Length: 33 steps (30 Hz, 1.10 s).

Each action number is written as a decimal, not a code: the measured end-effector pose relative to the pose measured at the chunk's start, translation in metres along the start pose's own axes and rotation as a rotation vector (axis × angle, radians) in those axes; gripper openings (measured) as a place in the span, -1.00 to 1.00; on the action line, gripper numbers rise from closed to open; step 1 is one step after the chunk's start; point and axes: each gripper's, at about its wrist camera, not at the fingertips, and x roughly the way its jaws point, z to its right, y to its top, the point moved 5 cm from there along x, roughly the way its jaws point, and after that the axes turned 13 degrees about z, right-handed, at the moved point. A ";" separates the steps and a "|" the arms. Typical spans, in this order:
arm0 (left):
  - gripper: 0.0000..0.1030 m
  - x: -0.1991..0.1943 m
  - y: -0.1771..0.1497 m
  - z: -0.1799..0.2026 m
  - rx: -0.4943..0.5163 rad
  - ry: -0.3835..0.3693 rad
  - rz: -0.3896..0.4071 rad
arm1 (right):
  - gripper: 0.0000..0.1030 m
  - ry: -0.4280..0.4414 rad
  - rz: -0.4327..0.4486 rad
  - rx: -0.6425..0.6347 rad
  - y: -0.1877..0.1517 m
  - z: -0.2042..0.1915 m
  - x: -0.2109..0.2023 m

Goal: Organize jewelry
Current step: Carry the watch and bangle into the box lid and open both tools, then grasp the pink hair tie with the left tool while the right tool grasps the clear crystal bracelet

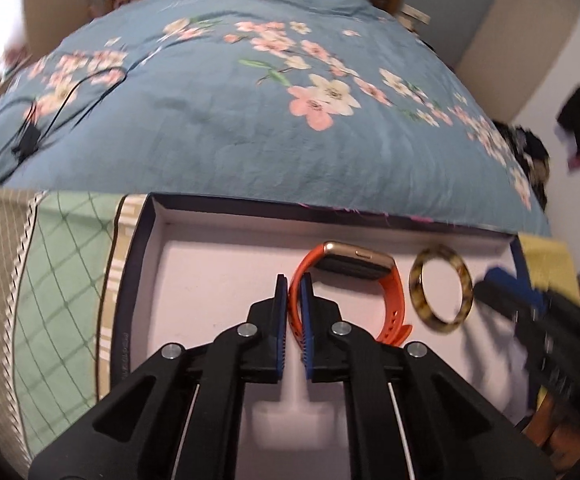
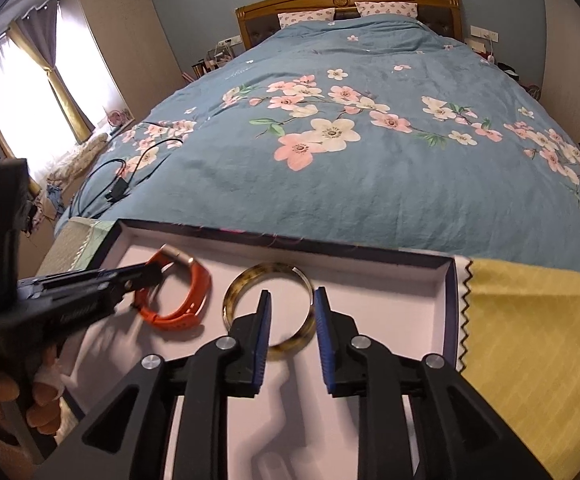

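A dark-rimmed box [image 1: 146,240] with a pale lining lies at the foot of the bed. In it are an orange-strapped watch [image 1: 393,292] with a gold case and a tortoiseshell bangle [image 1: 465,284] to its right. My left gripper [image 1: 294,284] is shut on the watch strap, with the watch low over the lining. In the right wrist view the watch [image 2: 190,300] and bangle [image 2: 246,276] show again in the box [image 2: 445,300]. My right gripper [image 2: 290,300] is open just above the bangle, its fingers on either side of the ring's right part.
A blue floral duvet [image 2: 369,168] covers the bed beyond the box, with a black cable and adapter [image 2: 116,194] on its left. A yellow cloth [image 2: 529,340] lies right of the box, a green checked cloth [image 1: 66,280] to its left.
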 end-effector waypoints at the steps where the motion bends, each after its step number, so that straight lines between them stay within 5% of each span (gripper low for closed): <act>1: -0.86 0.001 0.000 0.000 -0.017 0.004 0.001 | -0.54 0.005 0.003 0.001 -0.001 -0.001 -0.002; 7: -0.76 0.001 -0.001 -0.003 -0.072 -0.005 0.005 | -0.34 0.061 0.062 -0.028 -0.005 -0.012 -0.036; 11: 0.15 -0.016 -0.002 -0.002 -0.047 -0.013 0.056 | -0.24 0.124 0.113 -0.095 -0.015 -0.025 -0.072; 18: 0.14 -0.081 -0.011 0.007 0.087 -0.019 0.227 | -0.24 0.268 0.088 -0.197 -0.061 -0.048 -0.121; 23: 0.24 -0.136 -0.036 0.010 0.180 -0.090 0.339 | -0.24 0.241 0.005 -0.235 -0.098 -0.048 -0.116; 29: 0.25 -0.172 -0.082 0.004 0.245 -0.139 0.355 | -0.25 0.240 -0.021 -0.212 -0.108 -0.047 -0.104; 33: 0.25 -0.179 -0.108 -0.005 0.250 -0.136 0.327 | -0.77 0.225 -0.034 -0.240 -0.112 -0.051 -0.098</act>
